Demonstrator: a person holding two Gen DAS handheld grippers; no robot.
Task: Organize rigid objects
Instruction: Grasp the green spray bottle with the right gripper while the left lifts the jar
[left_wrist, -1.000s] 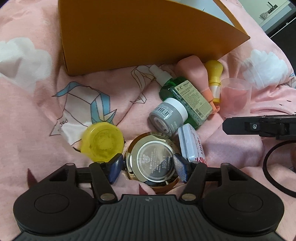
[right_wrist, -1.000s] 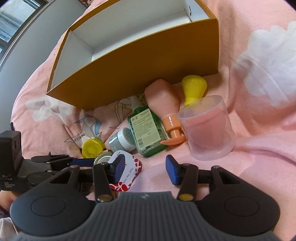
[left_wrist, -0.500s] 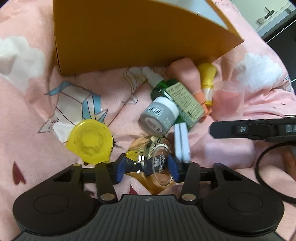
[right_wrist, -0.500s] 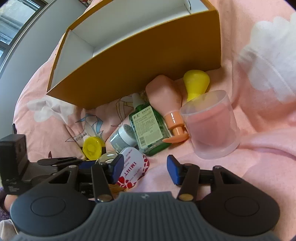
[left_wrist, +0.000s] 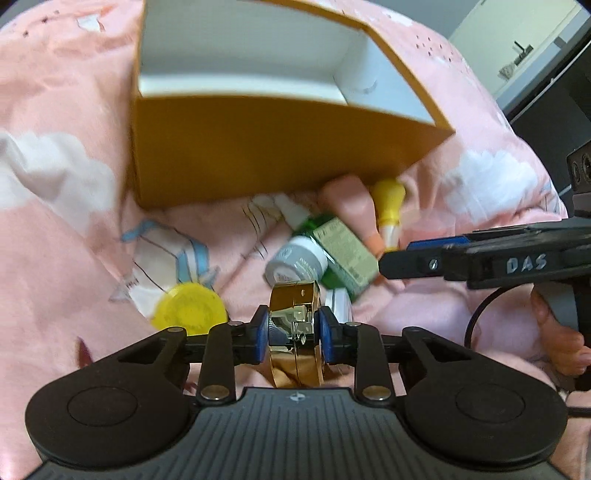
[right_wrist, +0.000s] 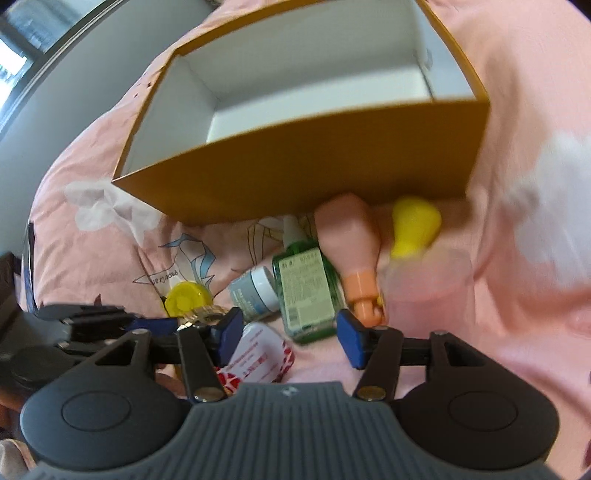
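Observation:
My left gripper (left_wrist: 293, 332) is shut on a round gold case (left_wrist: 295, 325), held on edge between the blue pads and lifted off the pink bedding. Just beyond it lie a grey jar (left_wrist: 297, 260), a green bottle (left_wrist: 340, 251), a pink bottle (left_wrist: 351, 206), a small yellow bottle (left_wrist: 388, 201) and a yellow lid (left_wrist: 190, 306). My right gripper (right_wrist: 290, 330) has its jaws opening, with nothing pressed between them; it hovers over a red-and-white tin (right_wrist: 258, 356) and the green bottle (right_wrist: 304, 286). The open orange box (right_wrist: 295, 162) stands behind the pile.
A clear plastic cup (right_wrist: 428, 280) lies right of the pink bottle (right_wrist: 351, 240). The pink bedding (left_wrist: 66, 110) with white cloud prints is rumpled all around. A person's hand (left_wrist: 561, 339) holds the right gripper's handle. A grey wall and window are at the far left.
The left gripper closed on the gold case, turned it on edge and lifted it. The right gripper's jaws widened a little, and both views now show the box's white inside.

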